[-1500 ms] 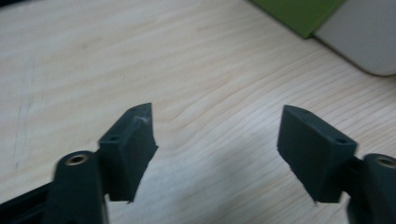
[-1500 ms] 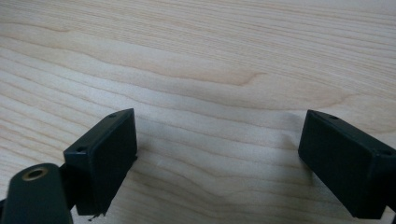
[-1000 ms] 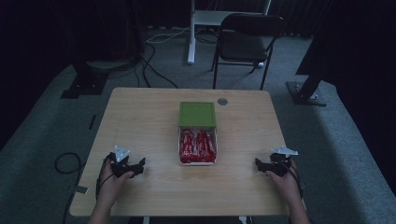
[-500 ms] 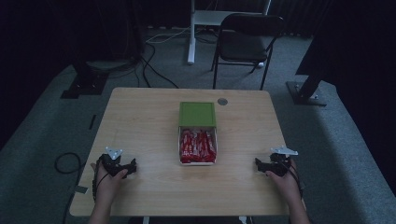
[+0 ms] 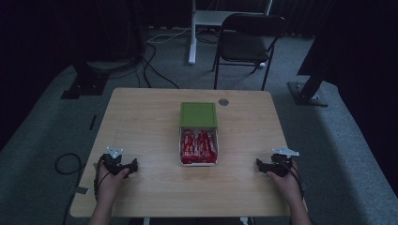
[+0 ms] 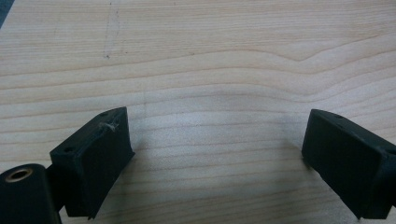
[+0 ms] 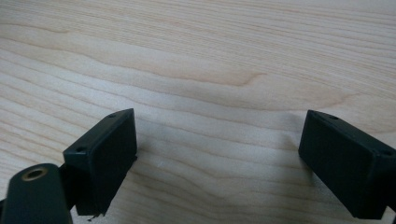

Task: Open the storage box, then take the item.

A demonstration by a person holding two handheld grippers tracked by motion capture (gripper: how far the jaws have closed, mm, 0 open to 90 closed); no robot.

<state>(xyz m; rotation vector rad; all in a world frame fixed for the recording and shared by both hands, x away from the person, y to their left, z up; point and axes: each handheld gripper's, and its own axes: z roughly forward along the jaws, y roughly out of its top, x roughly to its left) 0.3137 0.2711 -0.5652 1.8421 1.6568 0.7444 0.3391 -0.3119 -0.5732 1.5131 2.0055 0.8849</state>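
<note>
A white open box packed with red wrapped bars lies at the middle of the wooden table, its green lid lying just behind it. My left gripper rests near the table's front left, held in a hand, pointing right toward the box. Its jaws stand wide apart over bare wood, nothing between them. My right gripper rests near the front right edge, pointing left. It is open too, with only wood grain between its jaws.
A small round grey grommet sits near the table's far edge. Behind the table stand a black folding chair and a white desk leg. Cables and dark stand bases lie on the grey carpet.
My left gripper has slid back toward the table's front left corner. The right gripper has stayed in place.
</note>
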